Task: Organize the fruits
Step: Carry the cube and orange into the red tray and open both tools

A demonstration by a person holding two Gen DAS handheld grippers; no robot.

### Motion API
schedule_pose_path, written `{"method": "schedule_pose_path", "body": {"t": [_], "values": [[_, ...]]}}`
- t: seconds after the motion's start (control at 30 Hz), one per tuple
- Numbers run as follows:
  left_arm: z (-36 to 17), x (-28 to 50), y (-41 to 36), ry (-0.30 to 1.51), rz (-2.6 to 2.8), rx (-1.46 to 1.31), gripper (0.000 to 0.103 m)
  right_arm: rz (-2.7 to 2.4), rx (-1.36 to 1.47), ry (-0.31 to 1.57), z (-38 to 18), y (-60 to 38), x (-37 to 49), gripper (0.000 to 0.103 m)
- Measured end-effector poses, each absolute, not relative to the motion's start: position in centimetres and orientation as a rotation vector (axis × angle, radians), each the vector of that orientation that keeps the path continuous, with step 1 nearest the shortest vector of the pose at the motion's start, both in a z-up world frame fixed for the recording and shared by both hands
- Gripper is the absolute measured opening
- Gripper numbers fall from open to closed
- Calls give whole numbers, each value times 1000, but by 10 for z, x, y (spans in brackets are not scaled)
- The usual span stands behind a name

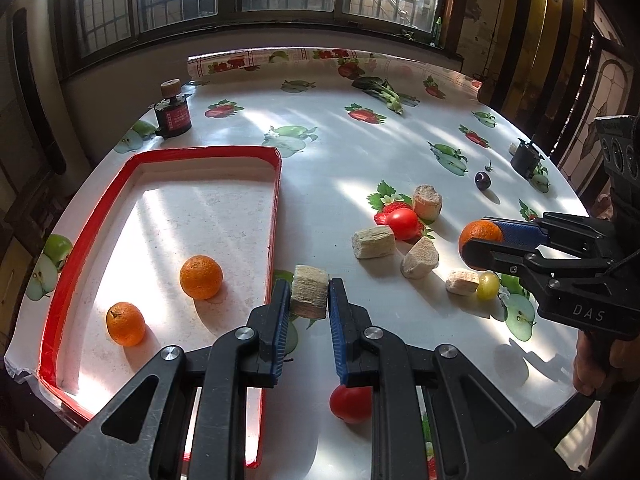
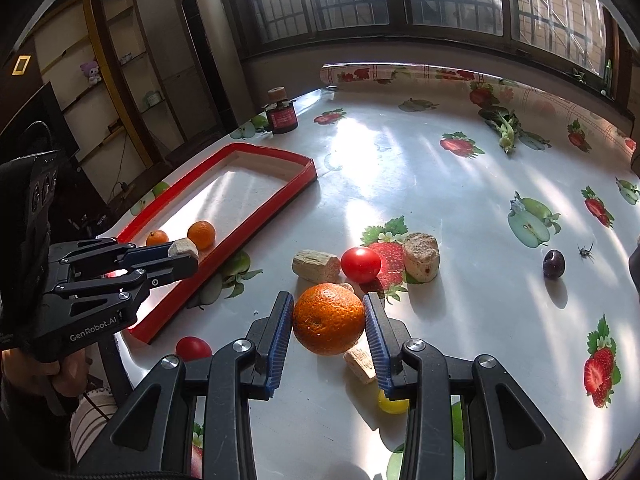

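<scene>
- The left gripper is clenched on a pale spongy block, held off the table just beside the right wall of the red-rimmed tray.
- The right gripper grasps an orange between its blue pads, lifted above the fruit-print tablecloth.
- Each view shows the other tool from the side: the left wrist view has the right gripper at its right edge with the orange in its tips; the right wrist view has the left gripper at its left edge, the block in its tips over the tray.
- Two small oranges lie in the tray, well apart from its far end: one nearer the middle, one nearer the left wall.
- Loose on the cloth sit a tomato, three more pale blocks around it, a fourth block touching a green grape, and a dark plum.
- A second tomato lies under the left gripper's right finger, near the table's front edge.
- Only the left wrist view shows a small black box at the far right of the table.
- Only the right wrist view shows the shelves and a tall white unit beyond the tray.
- Both views show a dark jar behind the tray and a leafy green vegetable near the far edge.
</scene>
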State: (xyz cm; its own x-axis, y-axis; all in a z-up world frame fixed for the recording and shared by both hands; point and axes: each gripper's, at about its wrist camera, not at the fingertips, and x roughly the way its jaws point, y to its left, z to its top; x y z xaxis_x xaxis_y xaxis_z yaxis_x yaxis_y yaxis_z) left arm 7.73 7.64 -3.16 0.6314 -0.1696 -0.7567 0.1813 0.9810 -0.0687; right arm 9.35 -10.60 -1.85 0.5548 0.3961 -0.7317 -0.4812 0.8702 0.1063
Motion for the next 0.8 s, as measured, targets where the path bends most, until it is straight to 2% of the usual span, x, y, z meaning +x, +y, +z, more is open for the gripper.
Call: {"method": "schedule_pose_path", "body": {"t": [0.8], "values": [[-36,86,117,877,-136,-29,17,604,-140,846,-20,-56,107,37]]}}
